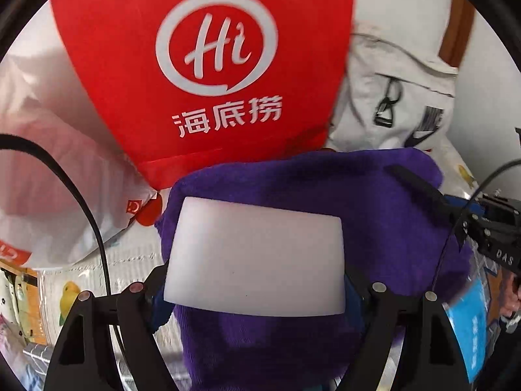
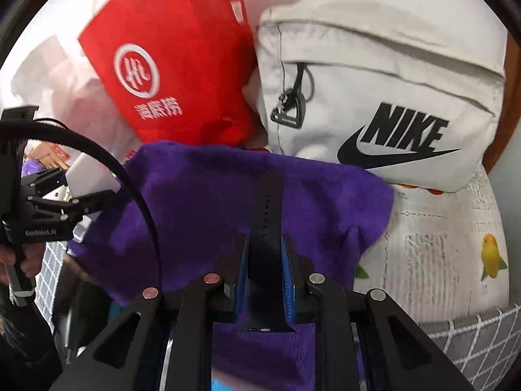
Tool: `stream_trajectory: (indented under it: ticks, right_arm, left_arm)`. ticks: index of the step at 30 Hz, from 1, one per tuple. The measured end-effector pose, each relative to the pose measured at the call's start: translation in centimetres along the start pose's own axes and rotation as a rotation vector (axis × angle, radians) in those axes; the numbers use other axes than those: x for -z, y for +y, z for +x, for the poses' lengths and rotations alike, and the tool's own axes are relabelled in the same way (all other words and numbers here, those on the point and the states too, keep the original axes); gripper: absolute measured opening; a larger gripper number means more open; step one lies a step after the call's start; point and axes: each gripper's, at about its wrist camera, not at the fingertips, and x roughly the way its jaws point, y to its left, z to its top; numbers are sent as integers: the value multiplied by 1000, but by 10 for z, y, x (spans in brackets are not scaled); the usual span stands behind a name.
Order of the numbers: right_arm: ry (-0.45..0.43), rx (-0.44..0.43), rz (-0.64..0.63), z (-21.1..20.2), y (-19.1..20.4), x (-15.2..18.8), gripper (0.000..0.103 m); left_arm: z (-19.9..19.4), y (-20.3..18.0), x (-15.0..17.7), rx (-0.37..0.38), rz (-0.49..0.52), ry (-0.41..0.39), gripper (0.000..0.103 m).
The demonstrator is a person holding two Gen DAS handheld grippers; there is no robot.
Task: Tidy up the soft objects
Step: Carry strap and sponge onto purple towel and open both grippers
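Note:
My left gripper is shut on a white foam block that fills the wide gap between its fingers. Under it lies a purple towel, spread on the bedding. Over the towel's right part, my right gripper is shut on a black strap with a row of holes that sticks out forward. The right wrist view shows the left gripper with the white block at the towel's left edge. The left wrist view has the right gripper and strap at right.
A red bag with a white logo stands behind the towel, with a white Nike bag to its right. A white plastic bag lies at left. A bird-print quilt and a grey grid-pattern fabric lie at right.

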Motion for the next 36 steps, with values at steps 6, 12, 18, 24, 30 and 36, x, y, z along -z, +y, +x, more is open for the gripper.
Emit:
stream_trajectory:
  ticks: [6, 12, 18, 24, 30, 36]
  right_arm:
    - [55, 12, 5, 25, -8, -2, 20]
    - [91, 27, 6, 39, -16, -4, 20]
    - [117, 21, 7, 51, -16, -5, 20]
    - [151, 17, 3, 58, -17, -4, 20]
    - [165, 14, 0, 69, -18, -9, 20]
    - [171, -12, -4, 69, -19, -9, 45]
  left_arm:
    - [29, 5, -11, -7, -18, 57, 81]
    - [51, 5, -17, -40, -17, 110, 82]
    - [62, 1, -18, -50, -12, 130, 82]
    - [72, -2, -20, -56, -8, 163, 82]
    - [77, -6, -22, -57, 9, 191, 82]
    - [80, -15, -16, -92, 42, 229, 86]
